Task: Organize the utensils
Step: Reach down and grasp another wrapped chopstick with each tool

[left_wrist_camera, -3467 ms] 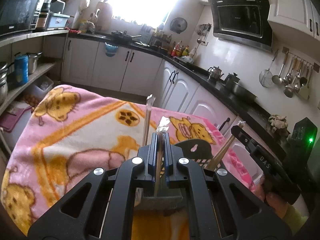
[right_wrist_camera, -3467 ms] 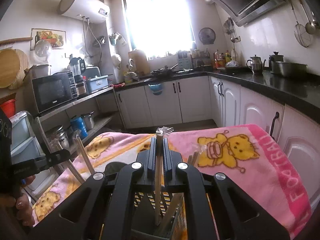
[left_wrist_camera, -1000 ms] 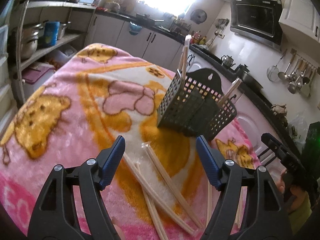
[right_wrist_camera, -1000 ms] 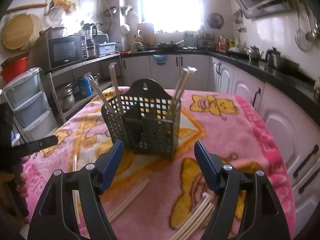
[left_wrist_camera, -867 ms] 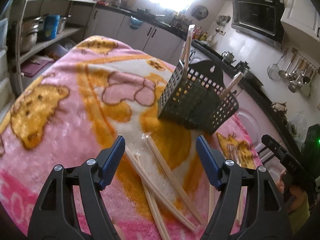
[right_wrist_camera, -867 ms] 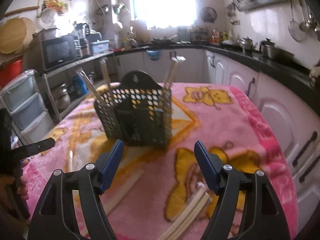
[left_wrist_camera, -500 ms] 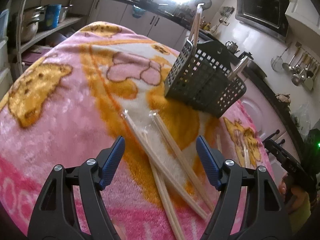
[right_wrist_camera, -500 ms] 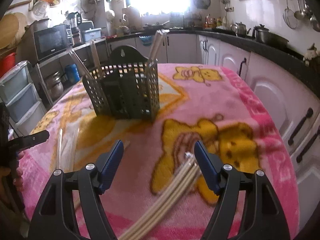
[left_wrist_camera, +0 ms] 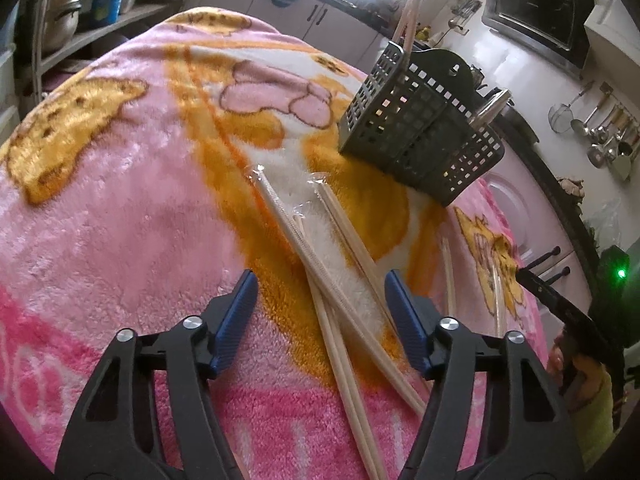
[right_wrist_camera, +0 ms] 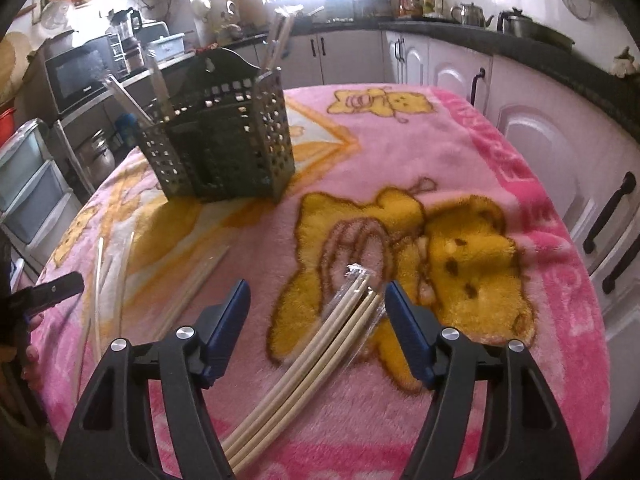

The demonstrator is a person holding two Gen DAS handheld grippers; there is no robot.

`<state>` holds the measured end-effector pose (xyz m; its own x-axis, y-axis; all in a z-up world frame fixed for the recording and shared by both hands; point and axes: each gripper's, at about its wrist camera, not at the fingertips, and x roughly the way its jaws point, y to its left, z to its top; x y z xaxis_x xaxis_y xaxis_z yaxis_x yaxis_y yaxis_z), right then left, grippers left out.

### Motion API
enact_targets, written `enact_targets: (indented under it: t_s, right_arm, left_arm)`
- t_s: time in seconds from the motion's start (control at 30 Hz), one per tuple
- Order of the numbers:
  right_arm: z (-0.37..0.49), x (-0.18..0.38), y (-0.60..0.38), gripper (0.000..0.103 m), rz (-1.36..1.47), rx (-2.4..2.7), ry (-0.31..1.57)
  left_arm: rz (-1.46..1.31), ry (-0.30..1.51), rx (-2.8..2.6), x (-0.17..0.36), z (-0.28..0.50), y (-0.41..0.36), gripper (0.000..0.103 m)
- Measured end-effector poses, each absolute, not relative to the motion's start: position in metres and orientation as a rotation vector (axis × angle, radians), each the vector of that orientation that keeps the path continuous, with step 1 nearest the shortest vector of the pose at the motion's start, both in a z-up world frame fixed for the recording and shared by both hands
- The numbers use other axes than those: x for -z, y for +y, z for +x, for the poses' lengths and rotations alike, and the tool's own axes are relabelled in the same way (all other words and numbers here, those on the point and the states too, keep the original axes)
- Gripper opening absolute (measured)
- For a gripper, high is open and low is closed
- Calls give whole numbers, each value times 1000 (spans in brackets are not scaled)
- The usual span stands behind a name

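Observation:
A dark perforated utensil basket (left_wrist_camera: 420, 128) stands on the pink blanket (left_wrist_camera: 120, 208) with wrapped chopsticks sticking up from it; it also shows in the right wrist view (right_wrist_camera: 224, 140). My left gripper (left_wrist_camera: 320, 300) is open, low over several wrapped chopstick pairs (left_wrist_camera: 320, 248) lying between its jaws. My right gripper (right_wrist_camera: 316, 312) is open over a bundle of wrapped chopsticks (right_wrist_camera: 320, 344) lying between its jaws. More loose chopsticks (right_wrist_camera: 192, 284) lie to its left.
Kitchen cabinets (right_wrist_camera: 540, 140) and a black counter run along the right. Shelves with a microwave (right_wrist_camera: 80, 72) and drawers (right_wrist_camera: 24, 184) stand on the left. The other gripper shows at the right edge of the left wrist view (left_wrist_camera: 568, 312).
Both grippers let go of the chopsticks in the basket, opened, pulled back and dropped low over the loose chopsticks on the blanket.

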<state>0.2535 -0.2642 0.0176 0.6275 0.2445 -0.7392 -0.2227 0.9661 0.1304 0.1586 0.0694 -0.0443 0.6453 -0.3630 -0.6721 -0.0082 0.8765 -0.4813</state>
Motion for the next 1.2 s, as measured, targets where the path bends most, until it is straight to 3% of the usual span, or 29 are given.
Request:
enact_targets:
  t_s: [0.13,0.23,0.47,0.53,0.73,0.93,1.2]
  right_arm:
    - [279,-9,-269,64,54,-255,923]
    - [293,-1,-271,57,60,-242,971]
    - [308,12,-266,22,57,-256,1050]
    - [308,14,-262,17,46,-263,1046]
    - [313,7,-243,13,29,-323,1018]
    - [324,-8,-234,13,25,-363,989]
    - [323,-32,-223,9,17,-434,931]
  left_arm:
    - [-515,882,208,48,168,78,49]
    - [-562,899,214,51,174,85,48]
    - [-604,920,208,52,188,91,46]
    - [-611,925,197,52,194,93,43]
    - [-610,944,163,52,210,93,32]
    - [-584,952,136,51,222,96,8]
    - [-562,914,170,34,224,92,5]
